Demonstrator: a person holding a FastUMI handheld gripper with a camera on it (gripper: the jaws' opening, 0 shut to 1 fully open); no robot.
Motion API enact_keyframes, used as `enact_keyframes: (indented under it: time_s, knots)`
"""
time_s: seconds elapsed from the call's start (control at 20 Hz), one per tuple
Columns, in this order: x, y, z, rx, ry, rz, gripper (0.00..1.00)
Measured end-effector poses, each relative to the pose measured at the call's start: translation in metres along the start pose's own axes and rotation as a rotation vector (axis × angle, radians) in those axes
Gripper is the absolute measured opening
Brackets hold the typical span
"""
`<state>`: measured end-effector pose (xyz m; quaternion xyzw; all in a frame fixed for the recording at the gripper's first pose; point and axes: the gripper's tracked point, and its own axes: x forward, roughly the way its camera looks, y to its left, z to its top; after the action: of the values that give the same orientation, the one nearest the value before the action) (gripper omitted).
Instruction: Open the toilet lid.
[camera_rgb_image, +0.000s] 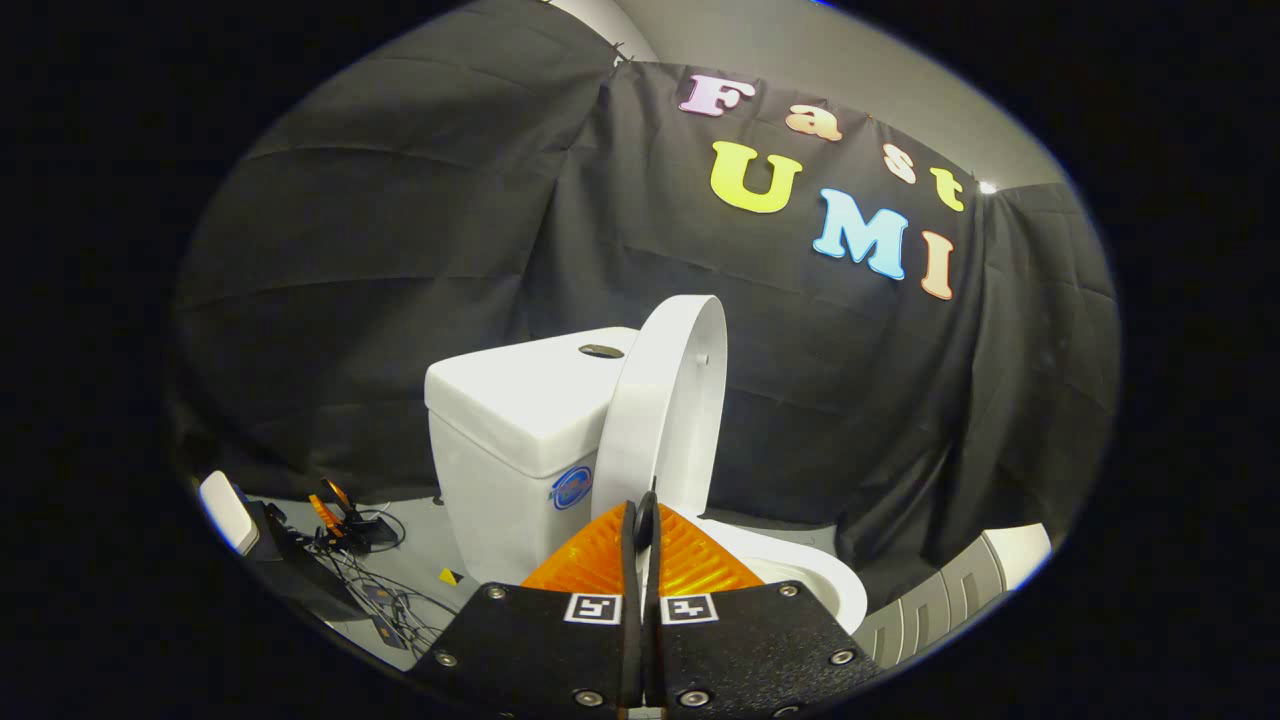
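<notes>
Toilet lid (665, 400): white, raised upright, leaning against the tank (520, 440), just beyond my tool (641, 515) | tool: clenched on nothing, fingertips together | toilet bowl (800, 580): rim exposed right of the tank | left of tank: cables (385, 590) and small devices on the floor (400, 545).
</notes>
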<state>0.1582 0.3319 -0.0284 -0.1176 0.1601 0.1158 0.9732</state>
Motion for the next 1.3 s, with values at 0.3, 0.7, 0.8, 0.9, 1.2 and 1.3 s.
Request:
enact_keyframes:
  time_s: [0.3,0.7,0.8,0.9,1.2,1.3]
  knots:
    - [-0.001,-0.002,0.0,-0.036,-0.031,0.024,0.0]
    - [-0.014,-0.024,0.009,-0.108,-0.118,0.136,0.59]
    - [-0.025,-0.033,0.012,-0.098,-0.16,0.157,0.94]
    - [-0.039,-0.048,0.016,-0.056,-0.194,0.166,0.95]
    - [-0.084,-0.126,0.025,0.103,-0.26,0.085,0.95]
    - [-0.096,-0.155,0.025,0.14,-0.279,0.035,0.95]
